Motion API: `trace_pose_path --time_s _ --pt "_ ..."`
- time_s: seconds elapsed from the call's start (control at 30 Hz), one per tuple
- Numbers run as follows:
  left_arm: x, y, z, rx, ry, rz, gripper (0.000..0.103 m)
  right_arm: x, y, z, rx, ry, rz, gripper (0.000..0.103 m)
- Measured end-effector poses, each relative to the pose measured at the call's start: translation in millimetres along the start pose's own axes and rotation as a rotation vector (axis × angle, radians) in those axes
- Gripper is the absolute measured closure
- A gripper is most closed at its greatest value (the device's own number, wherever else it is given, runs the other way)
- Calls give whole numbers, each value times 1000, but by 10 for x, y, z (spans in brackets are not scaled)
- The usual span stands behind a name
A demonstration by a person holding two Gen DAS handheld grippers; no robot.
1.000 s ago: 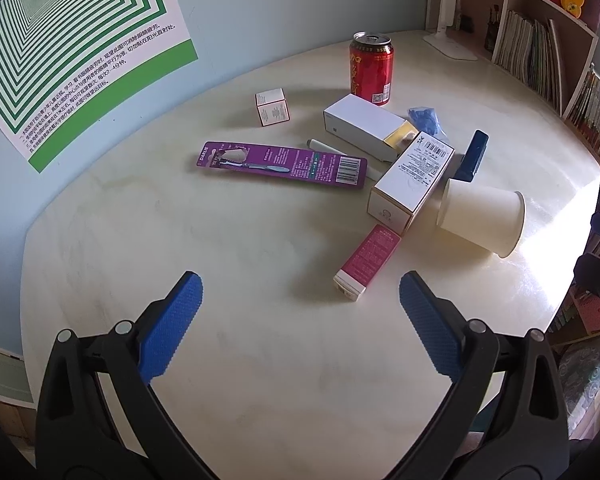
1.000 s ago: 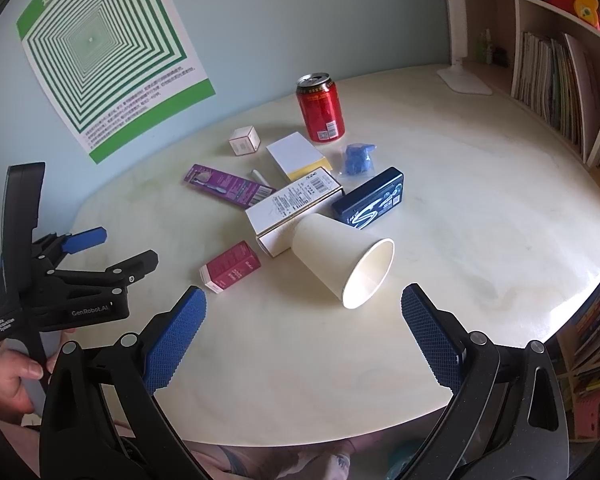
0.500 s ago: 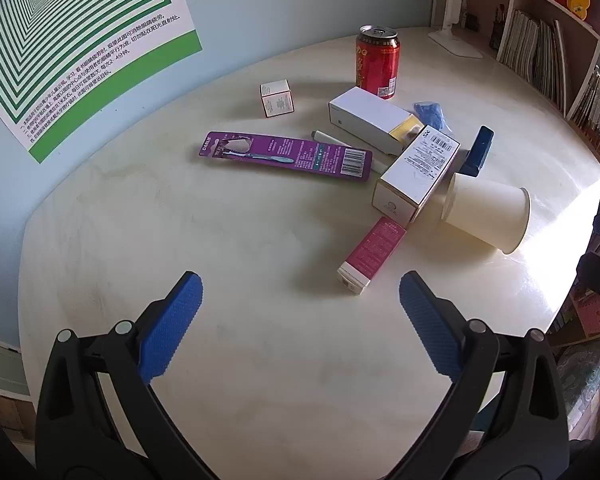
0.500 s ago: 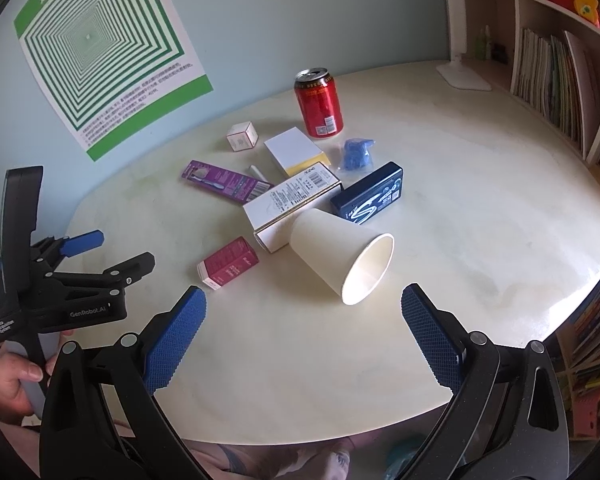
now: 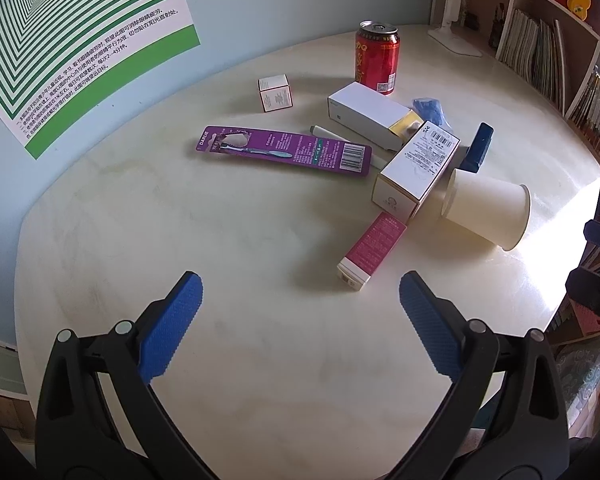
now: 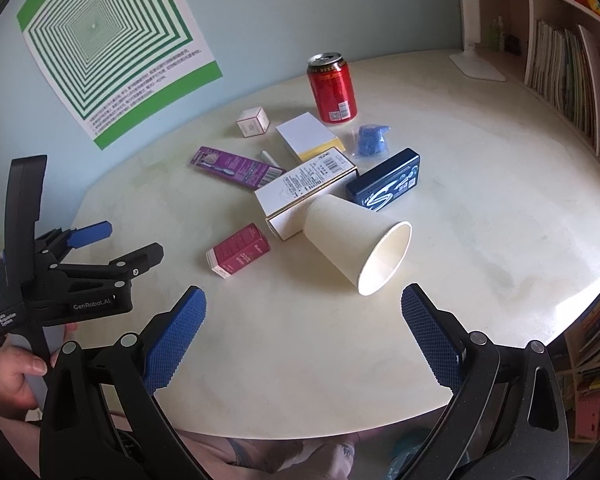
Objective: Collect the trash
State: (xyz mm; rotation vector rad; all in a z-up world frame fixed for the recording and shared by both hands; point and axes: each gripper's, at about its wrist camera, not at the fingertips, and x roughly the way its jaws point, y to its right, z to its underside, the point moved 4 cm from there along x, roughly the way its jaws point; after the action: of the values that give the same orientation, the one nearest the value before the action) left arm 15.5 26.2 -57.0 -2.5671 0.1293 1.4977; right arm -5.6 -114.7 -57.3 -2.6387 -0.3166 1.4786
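Litter lies in the middle of a cream round table (image 5: pixel 228 360). A white paper cup (image 6: pixel 356 240) lies on its side, mouth toward me, against a long white box (image 6: pixel 308 192). Beside these sit a pink box (image 5: pixel 374 246), a purple toothbrush pack (image 5: pixel 284 150), a red can (image 6: pixel 332 88), a small white cube box (image 6: pixel 253 121), a navy box (image 6: pixel 386 184), a white-and-yellow box (image 5: pixel 370 114) and a blue wrapper (image 6: pixel 370 140). My left gripper (image 5: pixel 300 292) is open short of the pink box. My right gripper (image 6: pixel 302 304) is open just in front of the cup.
A green-and-white poster (image 6: pixel 112 36) hangs on the blue wall behind the table. Bookshelves (image 6: pixel 560 68) stand at the right, and a white lamp base (image 6: pixel 476 64) rests at the table's far edge. A hand (image 6: pixel 14 372) holds the left gripper (image 6: pixel 96 252).
Both views have shifted slightly; the litter sits a little higher in the left wrist view. Nothing on the table has moved and both grippers stay open.
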Motion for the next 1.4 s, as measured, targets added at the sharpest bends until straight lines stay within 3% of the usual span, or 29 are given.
trace_pose_path --time_s 0.8,1.17,1.4 --pt "183 14 -7 18 -39 -5 7 184 208 -16 93 -51 -18 6" --pt "515 50 -41 69 -88 5 7 411 264 -105 100 -73 -29 6" --pt "702 170 -63 116 -120 112 7 623 335 -157 139 -100 -49 6"
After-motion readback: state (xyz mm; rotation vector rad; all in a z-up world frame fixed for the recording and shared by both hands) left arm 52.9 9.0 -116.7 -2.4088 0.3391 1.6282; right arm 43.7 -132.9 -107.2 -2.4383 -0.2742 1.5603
